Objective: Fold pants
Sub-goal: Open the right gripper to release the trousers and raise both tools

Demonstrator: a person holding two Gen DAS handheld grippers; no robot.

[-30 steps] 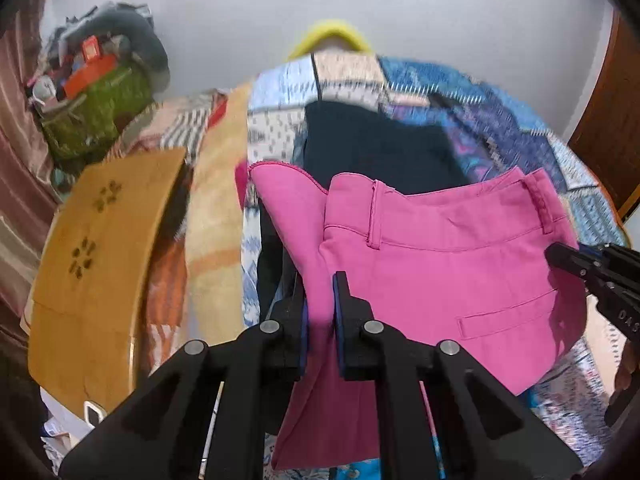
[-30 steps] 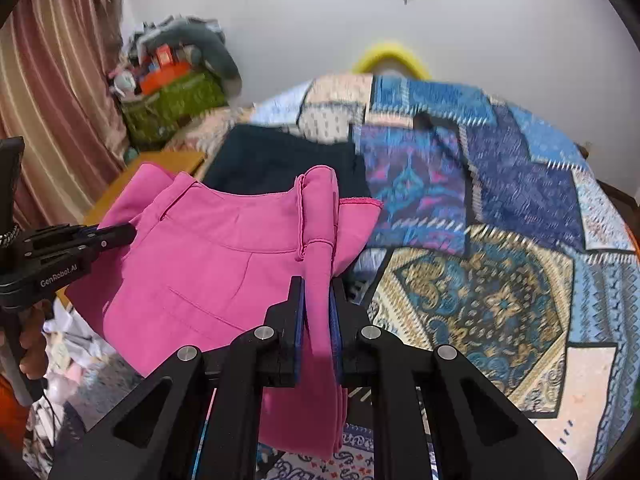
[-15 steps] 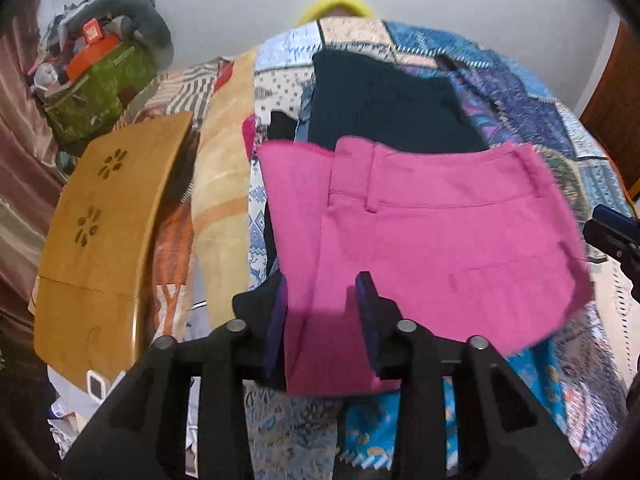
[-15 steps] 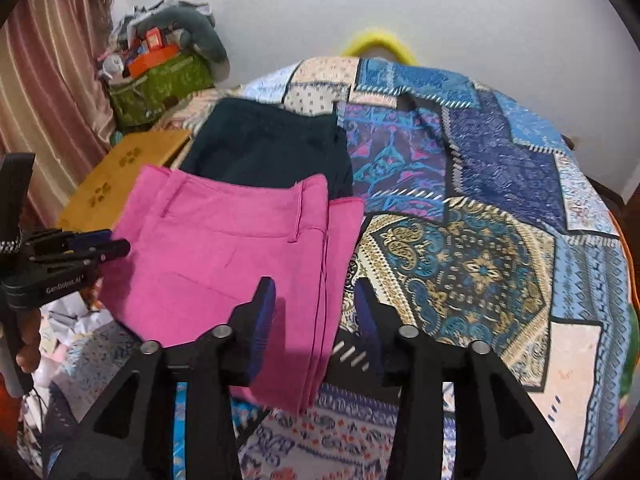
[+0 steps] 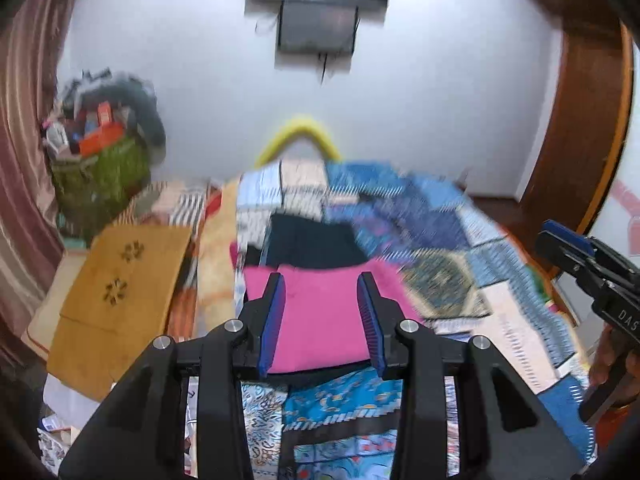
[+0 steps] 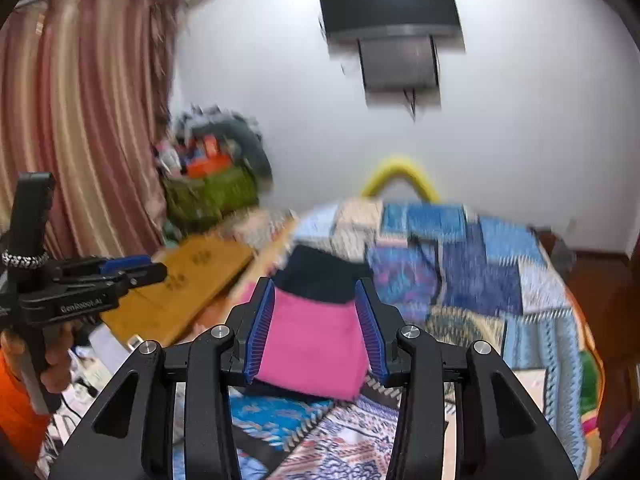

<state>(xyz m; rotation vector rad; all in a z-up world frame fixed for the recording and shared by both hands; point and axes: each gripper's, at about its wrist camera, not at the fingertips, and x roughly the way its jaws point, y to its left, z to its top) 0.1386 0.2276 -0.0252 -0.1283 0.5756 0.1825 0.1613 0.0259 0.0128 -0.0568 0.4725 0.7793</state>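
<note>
There was one bed (image 6: 536, 312), and a patchwork quilt (image 5: 448, 236) of many colours covered it. One white wall (image 6: 520, 100) stood behind the bed, with one dark TV (image 6: 390, 0) hung high on it. One striped curtain (image 6: 80, 112) hung at the side. One wooden board (image 5: 120, 292) with two flower shapes cut in it lay beside the bed. One green bag (image 5: 100, 176) stuffed with things sat in the corner. One yellow curved thing (image 5: 298, 136) peeked up behind the bed.

There were two pairs of pants. The pink pants (image 5: 320, 320) lay folded flat on the quilt near the front edge. The dark pants (image 5: 312, 244) lay just behind them, touching.

There were two hand-held grippers. The left hand-held gripper (image 5: 322, 316) had its two blue pads (image 5: 272, 320) wide apart and held nothing. The right hand-held gripper (image 6: 316, 332) was also spread wide and empty. Each one blocked part of the pink pants in its own view. The pictures were blurry, so small things were hard to see.
</note>
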